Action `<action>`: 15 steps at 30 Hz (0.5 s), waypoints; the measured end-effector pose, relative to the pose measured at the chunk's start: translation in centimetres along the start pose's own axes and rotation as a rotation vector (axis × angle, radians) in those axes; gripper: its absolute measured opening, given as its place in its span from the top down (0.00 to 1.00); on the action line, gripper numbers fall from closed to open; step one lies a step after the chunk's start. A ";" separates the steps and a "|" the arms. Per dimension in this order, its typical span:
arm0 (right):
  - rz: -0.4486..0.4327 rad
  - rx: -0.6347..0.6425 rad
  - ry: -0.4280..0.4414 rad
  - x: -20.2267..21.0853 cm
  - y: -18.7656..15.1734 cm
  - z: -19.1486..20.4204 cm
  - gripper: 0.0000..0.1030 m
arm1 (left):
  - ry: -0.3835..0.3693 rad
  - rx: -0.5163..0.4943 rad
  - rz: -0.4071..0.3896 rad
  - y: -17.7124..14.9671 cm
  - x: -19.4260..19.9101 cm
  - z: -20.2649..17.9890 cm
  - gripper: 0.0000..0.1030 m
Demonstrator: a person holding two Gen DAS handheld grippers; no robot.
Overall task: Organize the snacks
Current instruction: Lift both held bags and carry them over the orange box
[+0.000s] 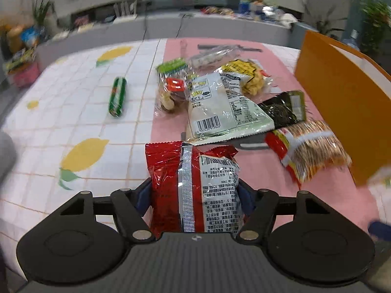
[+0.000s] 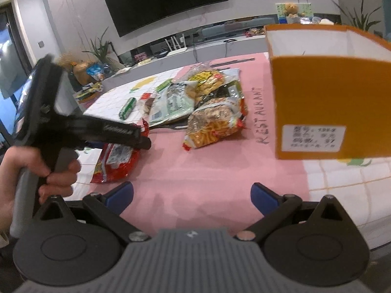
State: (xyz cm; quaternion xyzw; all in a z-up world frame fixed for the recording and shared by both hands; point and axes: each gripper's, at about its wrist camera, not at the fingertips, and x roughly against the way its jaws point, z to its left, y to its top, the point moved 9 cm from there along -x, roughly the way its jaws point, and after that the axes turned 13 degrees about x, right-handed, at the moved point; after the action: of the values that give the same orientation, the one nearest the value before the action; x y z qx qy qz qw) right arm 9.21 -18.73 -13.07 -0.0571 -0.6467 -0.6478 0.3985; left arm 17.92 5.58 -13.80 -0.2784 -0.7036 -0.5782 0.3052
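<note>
Left wrist view: red snack bag (image 1: 193, 190) sits nearest, between the fingers of the left gripper (image 1: 194, 195). Behind it — a pile of packets: white packet (image 1: 220, 107) lies over the clear-wrapped biscuits (image 1: 171, 92); seaweed packet (image 1: 283, 109) to its right; cracker pack (image 1: 310, 149) right again, near the box (image 1: 342, 102). Puffed-snack bag (image 1: 249, 75) lies at the rear. A stick packet (image 1: 117, 96) lies apart, left of the pile. All rest on the table (image 1: 259, 171); the box stands at its right edge.
</note>
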 end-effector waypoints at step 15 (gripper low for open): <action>-0.060 0.329 -0.336 -3.5 6.9 3.3 0.03 | -0.046 0.077 -0.052 1.2 3.8 4.5 0.23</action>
State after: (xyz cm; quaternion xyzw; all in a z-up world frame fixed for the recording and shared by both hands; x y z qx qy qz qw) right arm 14.17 -13.17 -9.16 -0.0792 -0.8023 -0.5266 0.2697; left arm 15.78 10.36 -10.82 -0.2613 -0.7391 -0.5520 0.2841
